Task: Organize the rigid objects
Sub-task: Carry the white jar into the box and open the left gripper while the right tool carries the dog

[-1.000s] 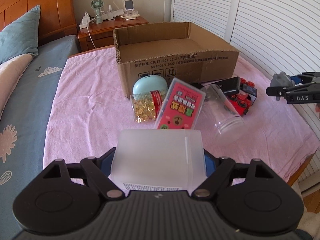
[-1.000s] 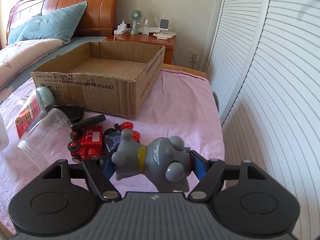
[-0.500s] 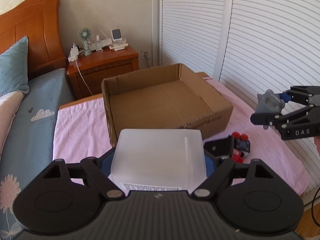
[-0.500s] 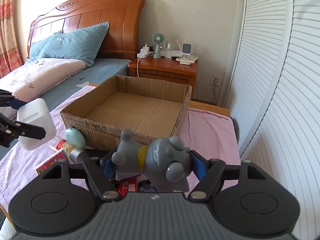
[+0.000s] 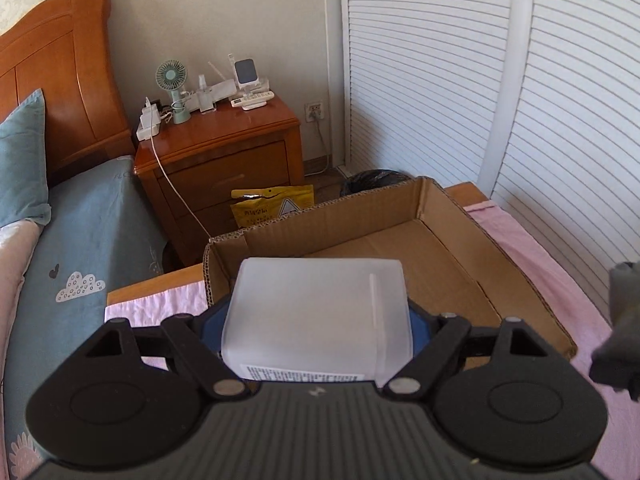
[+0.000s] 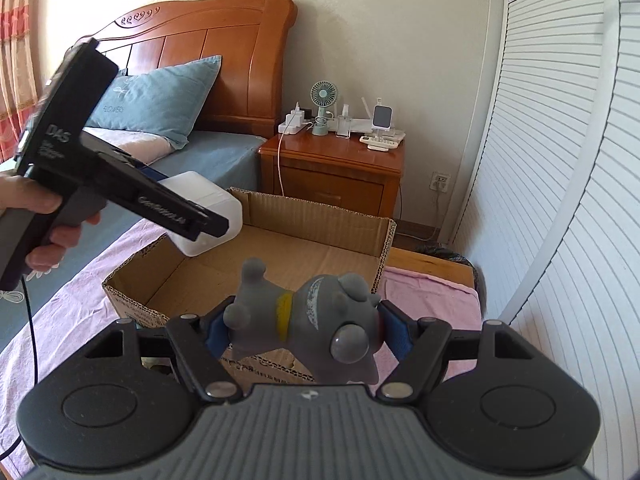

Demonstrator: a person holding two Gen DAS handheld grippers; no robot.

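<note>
Left wrist view: left gripper clamped on a white translucent plastic box, blue pads pressed to both its sides, held over the near left corner of the open cardboard box on the pink sheet; box floor bare where visible; nightstand behind, a grey blur of the other tool at the right edge

Right wrist view: right gripper clamped on a grey toy figure with a yellow collar, lying sideways between the pads, poised at the near wall of the cardboard box; left gripper, gripped by a hand, with the white box above the carton's left rim

Progress, judged: two items lifted and at the carton, none yet inside; release of both left to do, other items possibly out of sight
</note>
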